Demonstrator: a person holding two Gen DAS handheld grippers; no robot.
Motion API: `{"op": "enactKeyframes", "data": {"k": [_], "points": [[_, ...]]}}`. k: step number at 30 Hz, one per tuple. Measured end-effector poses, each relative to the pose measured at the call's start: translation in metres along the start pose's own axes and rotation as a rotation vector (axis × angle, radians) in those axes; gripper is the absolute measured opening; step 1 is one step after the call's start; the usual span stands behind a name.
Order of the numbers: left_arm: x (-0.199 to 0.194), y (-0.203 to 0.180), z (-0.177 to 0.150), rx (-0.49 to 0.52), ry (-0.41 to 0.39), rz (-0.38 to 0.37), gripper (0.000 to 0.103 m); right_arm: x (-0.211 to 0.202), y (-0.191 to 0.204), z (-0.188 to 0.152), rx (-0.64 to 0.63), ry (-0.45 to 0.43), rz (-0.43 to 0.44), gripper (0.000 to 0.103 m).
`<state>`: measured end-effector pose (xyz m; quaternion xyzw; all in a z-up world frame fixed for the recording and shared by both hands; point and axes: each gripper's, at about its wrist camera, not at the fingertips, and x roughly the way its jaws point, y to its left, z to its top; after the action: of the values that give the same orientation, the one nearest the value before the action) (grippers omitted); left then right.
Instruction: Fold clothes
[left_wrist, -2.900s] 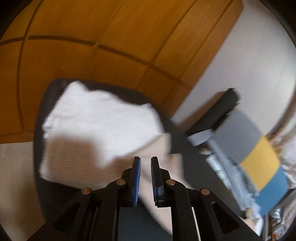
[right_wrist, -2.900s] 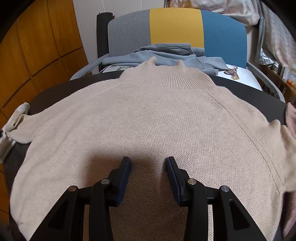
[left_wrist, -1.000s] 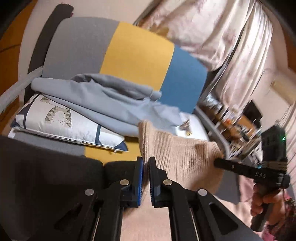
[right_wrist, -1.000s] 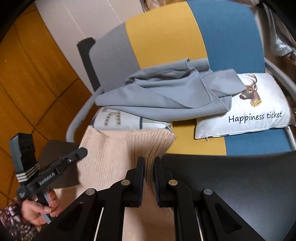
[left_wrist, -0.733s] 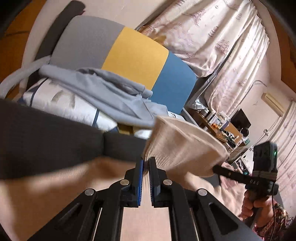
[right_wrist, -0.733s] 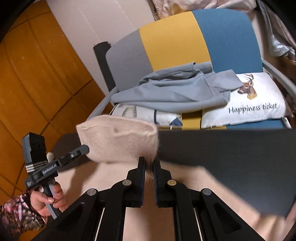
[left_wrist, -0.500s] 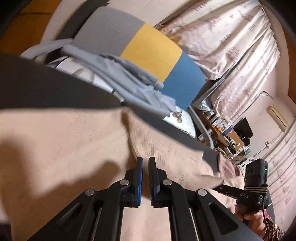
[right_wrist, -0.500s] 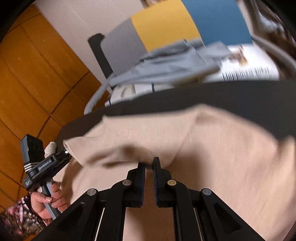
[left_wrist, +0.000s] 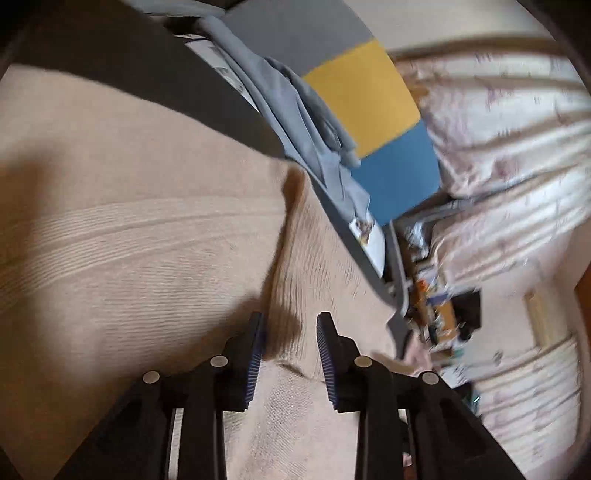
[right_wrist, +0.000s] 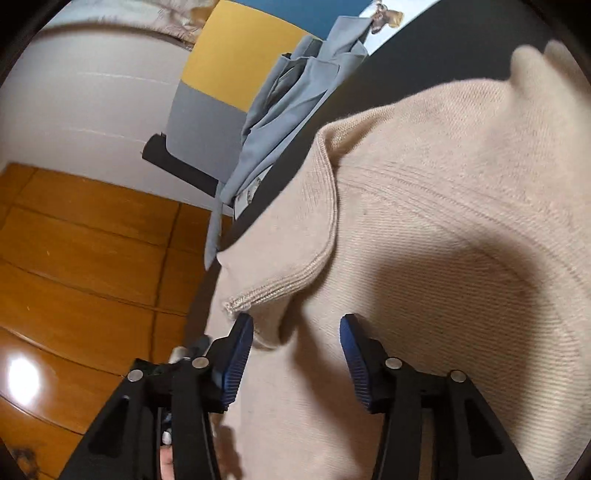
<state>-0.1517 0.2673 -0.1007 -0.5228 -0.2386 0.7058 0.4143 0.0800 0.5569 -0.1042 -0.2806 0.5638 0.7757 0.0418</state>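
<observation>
A beige knitted sweater (left_wrist: 140, 240) lies folded over itself on the dark table (left_wrist: 147, 74). In the left wrist view my left gripper (left_wrist: 290, 332) hovers low over it, its jaws opening, with a fold edge of the knit lying loose between the blue pads (left_wrist: 255, 354). In the right wrist view the same sweater (right_wrist: 443, 229) fills the right half, its ribbed hem (right_wrist: 280, 288) curling just ahead of my right gripper (right_wrist: 295, 332). Those jaws are opening too, and the cloth under them is not pinched.
A chair with grey, yellow and blue back panels (left_wrist: 362, 92) stands behind the table, with a grey garment (left_wrist: 295, 110) draped over it. The same grey garment (right_wrist: 291, 99) shows in the right wrist view. Wooden floor (right_wrist: 74, 258) lies to the left. Curtains (left_wrist: 509, 147) hang on the right.
Both grippers carried the sweater's top edge over and down onto the rest of it, rolled, then let go: their jaws went from shut on the knit to apart.
</observation>
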Motion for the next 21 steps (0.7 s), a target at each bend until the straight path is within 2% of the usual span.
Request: {"op": "enactKeyframes", "data": {"k": [5,10,14,17,18,20,21], "points": [[0.005,-0.013,-0.011,0.120,0.005,0.040,0.029,-0.003,-0.005,0.000,0.058,-0.019,0.029,0.054],[0.004,-0.016,-0.013,0.112,0.004,0.016,0.029,0.005,0.002,-0.002,0.048,-0.005,0.031,0.055],[-0.002,-0.011,-0.012,0.054,-0.007,-0.014,0.029,0.001,0.002,-0.001,0.109,-0.040,0.087,0.057],[0.003,-0.018,-0.014,0.081,-0.001,0.023,0.029,0.007,0.000,0.000,0.118,-0.021,0.061,0.060],[0.006,-0.022,-0.015,0.102,0.004,0.045,0.029,0.012,0.001,-0.001,0.114,-0.006,0.037,0.058],[0.008,-0.029,-0.016,0.138,0.014,0.104,0.022,0.022,0.009,-0.002,0.053,0.019,-0.038,0.045],[0.008,-0.032,-0.015,0.151,0.023,0.131,0.017,0.029,0.016,-0.002,0.007,0.038,-0.076,0.022]]}}
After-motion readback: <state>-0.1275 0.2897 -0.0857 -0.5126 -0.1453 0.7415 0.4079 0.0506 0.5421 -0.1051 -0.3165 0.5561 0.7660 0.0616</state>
